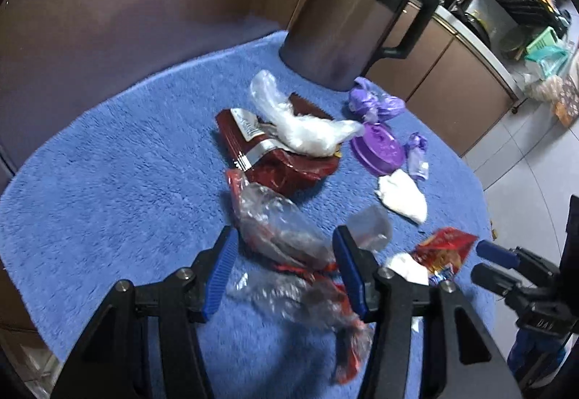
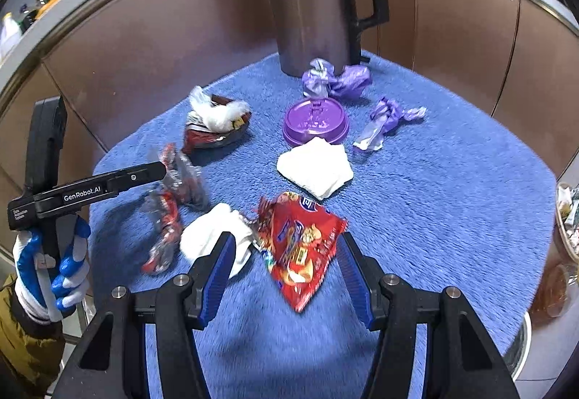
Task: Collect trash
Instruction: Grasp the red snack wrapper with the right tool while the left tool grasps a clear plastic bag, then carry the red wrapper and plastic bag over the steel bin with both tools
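The left gripper [image 1: 286,276] hung over the near edge of the blue fleece mat [image 1: 108,181] with its jaws standing apart. A crumpled clear wrapper with red print [image 1: 286,239] lay between its blue pads [image 1: 219,276], but neither pad pressed on it. The right gripper [image 2: 286,276] was likewise open, and the red snack packet [image 2: 300,247] lay on the mat between its fingers, not clamped. In the right wrist view a hand in a blue-and-white glove [image 2: 54,268] held the handle of the left gripper at the left edge.

Just beside the snack packet lay a crumpled white tissue [image 2: 213,232], touching the packet's left edge. A little farther sat a folded white napkin [image 2: 315,167]. Its far edge touched a purple cup lid [image 2: 315,124], which lay flat on the mat.

To the left of the lid was a dark red foil pouch [image 1: 275,163] with a wad of clear plastic film [image 1: 304,131] resting on top. Right of the lid lay a twisted purple wrapper [image 2: 387,124]. Another crumpled purple wrapper [image 2: 336,78] lay beyond the lid, near the foot of a steel jug with a black handle [image 2: 311,19]. The jug stood upright at the mat's far edge. Behind it ran brown cabinet fronts [image 2: 163,37].
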Tool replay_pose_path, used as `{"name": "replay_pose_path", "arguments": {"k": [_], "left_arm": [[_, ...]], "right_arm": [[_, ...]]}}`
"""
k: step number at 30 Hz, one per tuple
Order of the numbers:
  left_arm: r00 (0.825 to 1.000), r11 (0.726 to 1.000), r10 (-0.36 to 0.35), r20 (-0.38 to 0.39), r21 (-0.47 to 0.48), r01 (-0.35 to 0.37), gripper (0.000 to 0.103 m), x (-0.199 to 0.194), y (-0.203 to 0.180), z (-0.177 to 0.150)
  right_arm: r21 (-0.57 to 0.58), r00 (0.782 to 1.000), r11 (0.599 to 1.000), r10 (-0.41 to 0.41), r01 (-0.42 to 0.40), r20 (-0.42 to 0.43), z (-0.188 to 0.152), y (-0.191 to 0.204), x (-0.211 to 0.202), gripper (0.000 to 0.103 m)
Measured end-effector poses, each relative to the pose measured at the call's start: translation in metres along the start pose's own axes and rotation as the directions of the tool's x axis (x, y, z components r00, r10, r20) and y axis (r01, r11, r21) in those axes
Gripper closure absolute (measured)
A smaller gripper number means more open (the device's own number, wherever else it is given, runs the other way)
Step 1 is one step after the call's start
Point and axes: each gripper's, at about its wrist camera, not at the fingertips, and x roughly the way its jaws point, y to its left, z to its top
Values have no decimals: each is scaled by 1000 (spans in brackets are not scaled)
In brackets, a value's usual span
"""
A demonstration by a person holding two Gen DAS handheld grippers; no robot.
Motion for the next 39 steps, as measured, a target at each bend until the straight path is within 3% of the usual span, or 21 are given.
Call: {"name": "replay_pose_path", "arguments": {"k": [2, 4, 5, 7, 9, 17, 29, 39], "left_arm": [[1000, 1000, 2, -11, -11, -2, 61, 7, 1, 3], [1000, 999, -15, -23, -40, 14, 84, 12, 6, 6], [999, 999, -24, -26, -50, 22, 90, 13, 7, 6], [999, 997, -36, -23, -64, 35, 97, 13, 9, 6], [999, 997, -41, -10, -66, 41, 100, 10, 10, 7], [994, 996, -61, 86, -62, 66, 101, -29, 2, 18], [979, 997, -70, 192, -5, 73, 102, -98, -38, 13], [967, 988, -133, 216, 110, 112, 102, -129, -121, 1]], "right_arm": [[17, 1000, 1000, 4, -3, -16, 3, -3, 10, 54], [34, 999, 999, 12, -11, -31, 5, -7, 19, 68], [41, 999, 999, 17, -15, -35, 5, -8, 23, 74], [55, 999, 998, 29, -26, -42, 5, -10, 29, 92], [49, 999, 998, 29, -28, -39, 4, -9, 29, 93], [36, 999, 999, 24, -24, 22, 4, -3, 6, 98], [37, 987, 999, 12, -18, 163, -15, -1, -68, 98], [128, 967, 992, -51, 19, 250, -60, -45, -134, 98]]}}
